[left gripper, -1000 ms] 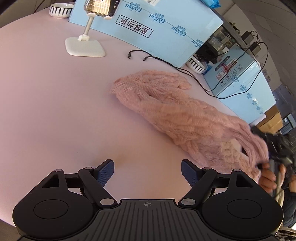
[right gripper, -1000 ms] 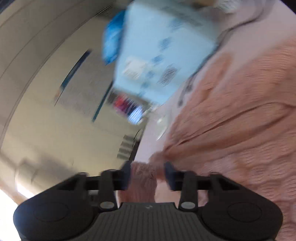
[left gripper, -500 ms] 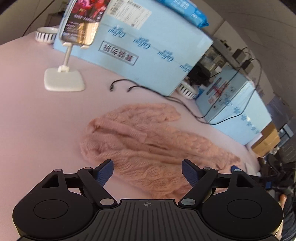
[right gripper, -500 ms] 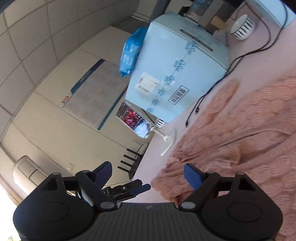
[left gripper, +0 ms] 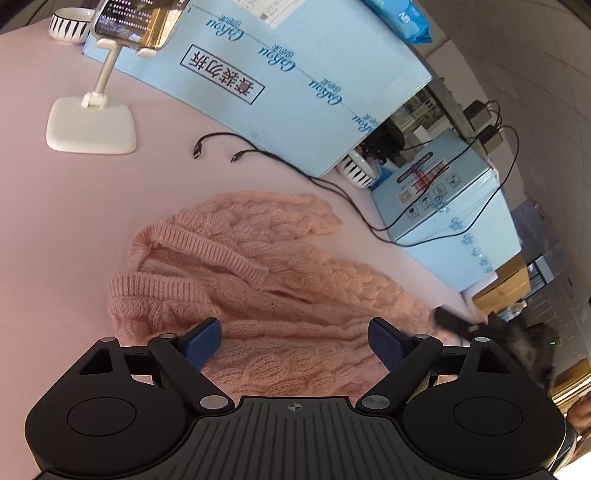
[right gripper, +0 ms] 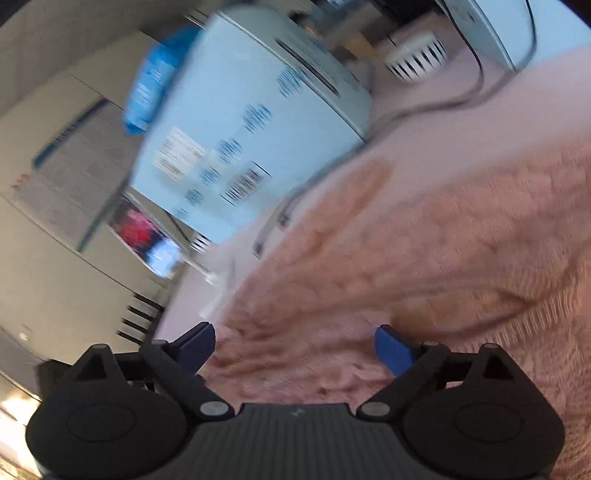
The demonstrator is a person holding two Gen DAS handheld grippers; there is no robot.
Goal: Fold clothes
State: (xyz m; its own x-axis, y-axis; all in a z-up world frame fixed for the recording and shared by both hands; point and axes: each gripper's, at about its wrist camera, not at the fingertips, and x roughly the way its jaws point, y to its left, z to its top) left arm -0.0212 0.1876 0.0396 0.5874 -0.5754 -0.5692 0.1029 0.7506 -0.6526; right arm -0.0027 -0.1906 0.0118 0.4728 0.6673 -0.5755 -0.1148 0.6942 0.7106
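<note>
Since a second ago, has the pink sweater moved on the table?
Yes. The pink sweater has been folded over itself; its far end now lies nearer the phone stand.

Left tongs [left gripper: 295, 338] fill the lower frame, jaws spread wide, just opened further, nothing gripped. Right tongs [right gripper: 294, 345] likewise, spread and empty.

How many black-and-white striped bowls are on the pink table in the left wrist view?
2. One black-and-white striped bowl stands at the far left corner, behind the white phone stand. The other sits between the two light blue cardboard boxes, partly hidden; more could be behind them.
</note>
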